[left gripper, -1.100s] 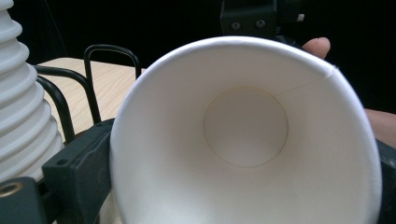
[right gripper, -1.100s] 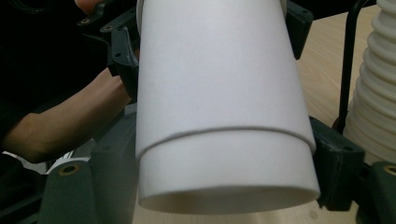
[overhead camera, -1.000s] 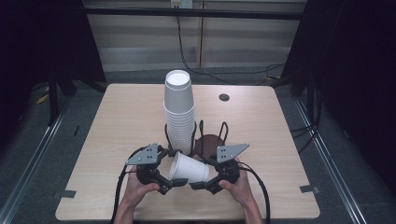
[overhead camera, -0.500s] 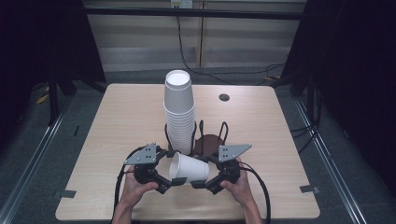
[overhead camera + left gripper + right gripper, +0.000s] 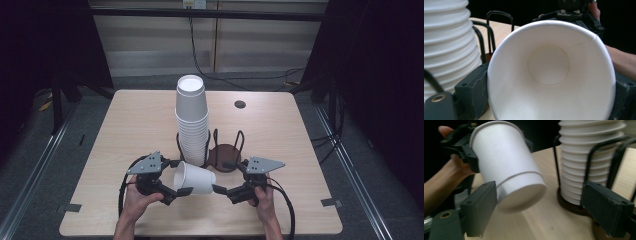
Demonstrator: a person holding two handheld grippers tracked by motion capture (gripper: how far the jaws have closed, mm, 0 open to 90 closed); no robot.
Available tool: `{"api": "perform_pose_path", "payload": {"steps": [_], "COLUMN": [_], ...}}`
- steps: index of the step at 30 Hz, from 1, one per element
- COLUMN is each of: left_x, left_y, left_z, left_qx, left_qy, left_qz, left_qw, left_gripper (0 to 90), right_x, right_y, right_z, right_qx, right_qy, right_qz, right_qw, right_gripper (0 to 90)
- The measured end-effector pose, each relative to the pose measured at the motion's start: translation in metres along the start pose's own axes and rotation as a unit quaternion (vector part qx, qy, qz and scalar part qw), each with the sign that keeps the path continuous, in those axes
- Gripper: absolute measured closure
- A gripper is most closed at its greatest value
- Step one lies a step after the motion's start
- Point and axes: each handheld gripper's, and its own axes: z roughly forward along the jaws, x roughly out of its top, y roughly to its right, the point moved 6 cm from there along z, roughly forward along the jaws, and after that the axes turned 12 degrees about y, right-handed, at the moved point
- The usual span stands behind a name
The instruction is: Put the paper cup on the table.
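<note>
Left tongs (image 5: 179,192) pinch paper cup (image 5: 195,179) at rim, cup lying sideways above desk (image 5: 125,125), 6 o'clock from cup stack (image 5: 191,120). Right tongs (image 5: 218,189), now spread, have let go of base: handover to left done.

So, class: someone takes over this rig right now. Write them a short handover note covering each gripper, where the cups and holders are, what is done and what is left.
Left gripper: shut on the loose paper cup near its rim, cup lying sideways above the table.
Right gripper: open, jaws either side of the cup's base, not gripping.
Cup stack stands in the left wire holder; the right wire holder beside it is empty.
Done: one cup is off the stack.
Left: probably hand it to the right gripper and seat it in the empty holder.
</note>
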Motion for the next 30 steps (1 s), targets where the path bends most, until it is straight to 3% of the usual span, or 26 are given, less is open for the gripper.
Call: {"api": "perform_pose_path", "payload": {"steps": [4, 7, 13, 16, 20, 25, 30], "left_x": [0.000, -0.001, -0.001, -0.001, -0.001, 0.001, 0.001], "left_y": [-0.002, -0.003, -0.004, -0.005, -0.008, -0.013, -0.022], "left_z": [-0.004, -0.007, -0.015, -0.020, -0.027, -0.032, -0.039], "left_qx": [0.004, 0.009, 0.016, 0.022, 0.031, 0.037, 0.059], "left_qy": [-0.004, -0.009, -0.019, -0.024, -0.032, -0.053, -0.064], "left_qz": [-0.002, -0.003, -0.005, -0.005, -0.004, -0.003, -0.010], "left_qw": [1.0000, 0.9999, 0.9997, 0.9994, 0.9990, 0.9979, 0.9962], "left_gripper": [9.6, 9.6, 9.6, 9.5, 9.5, 9.4, 9.4], "right_x": [-0.002, -0.004, -0.011, -0.014, -0.019, -0.026, -0.030], "right_y": [0.007, 0.012, 0.017, 0.019, 0.024, 0.026, 0.029], "right_z": [-0.004, -0.005, -0.008, -0.013, -0.018, -0.022, -0.023], "right_qx": [-0.051, -0.099, -0.146, -0.160, -0.190, -0.203, -0.223], "right_qy": [0.007, 0.005, 0.019, 0.035, 0.048, 0.061, 0.080], "right_qz": [-0.018, -0.037, -0.045, -0.042, -0.045, -0.048, -0.058], "right_qw": [0.9985, 0.9944, 0.9880, 0.9856, 0.9796, 0.9762, 0.9699], "right_gripper": [12.5, 12.6, 12.8, 12.7, 12.7, 13.0, 14.6]}}
